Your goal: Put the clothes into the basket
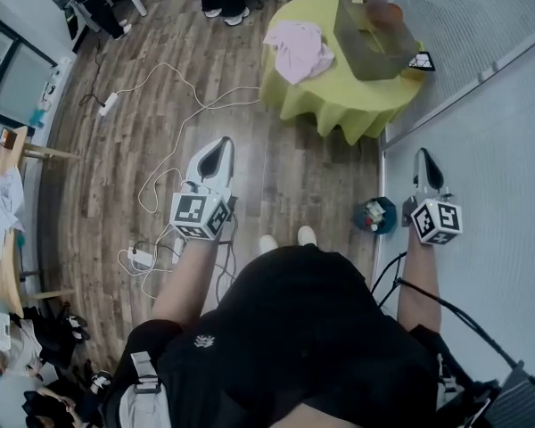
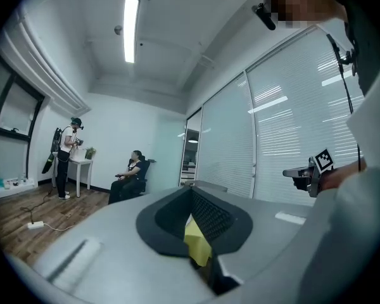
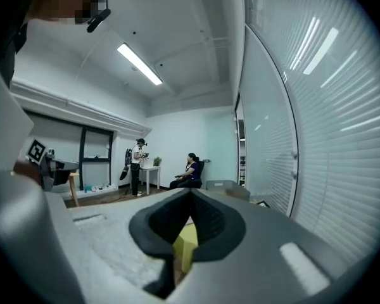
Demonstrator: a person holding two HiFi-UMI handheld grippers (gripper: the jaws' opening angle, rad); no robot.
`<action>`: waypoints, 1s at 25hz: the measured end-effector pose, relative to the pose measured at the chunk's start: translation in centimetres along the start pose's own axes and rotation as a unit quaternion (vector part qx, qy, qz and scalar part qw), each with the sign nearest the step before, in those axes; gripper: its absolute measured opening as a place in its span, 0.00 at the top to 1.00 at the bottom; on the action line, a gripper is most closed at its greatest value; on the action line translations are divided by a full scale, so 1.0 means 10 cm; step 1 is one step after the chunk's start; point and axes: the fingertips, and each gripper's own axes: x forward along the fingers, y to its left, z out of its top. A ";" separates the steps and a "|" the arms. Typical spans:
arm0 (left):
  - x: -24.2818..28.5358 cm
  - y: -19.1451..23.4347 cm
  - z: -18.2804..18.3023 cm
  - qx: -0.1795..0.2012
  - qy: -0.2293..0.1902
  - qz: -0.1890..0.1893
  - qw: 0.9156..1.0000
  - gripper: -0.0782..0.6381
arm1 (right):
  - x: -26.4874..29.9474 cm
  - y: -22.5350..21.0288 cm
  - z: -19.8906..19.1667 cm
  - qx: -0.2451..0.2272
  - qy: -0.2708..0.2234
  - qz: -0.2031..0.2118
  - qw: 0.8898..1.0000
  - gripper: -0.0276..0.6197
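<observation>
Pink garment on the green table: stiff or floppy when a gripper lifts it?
Probably floppy: the pink garment lies crumpled in soft folds, so it should drape and hang from a pinch. Likely light, as thin-looking cloth. It lies near the edge of the table, so a push might slide it off.

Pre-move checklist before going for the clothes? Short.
1. Garment located: ok, it lies on the table, left of the basket.
2. Basket on the table, top open: ok.
3. Left hand-held gripper empty: ok, jaws together on nothing.
4. Right hand-held gripper empty: ok, jaws together on nothing.
5. Jaws open for a grasp: not ok, both are shut.
6. Garment in reach: not ok, both grippers are short of the table, and cables lie on the floor to the left of the way there.
</observation>
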 end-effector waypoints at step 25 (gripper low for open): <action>1.39 0.41 0.16 0.033 -0.002 -0.021 0.999 0.88 | 1.67 -0.11 0.03 0.038 -0.018 0.047 0.998 0.96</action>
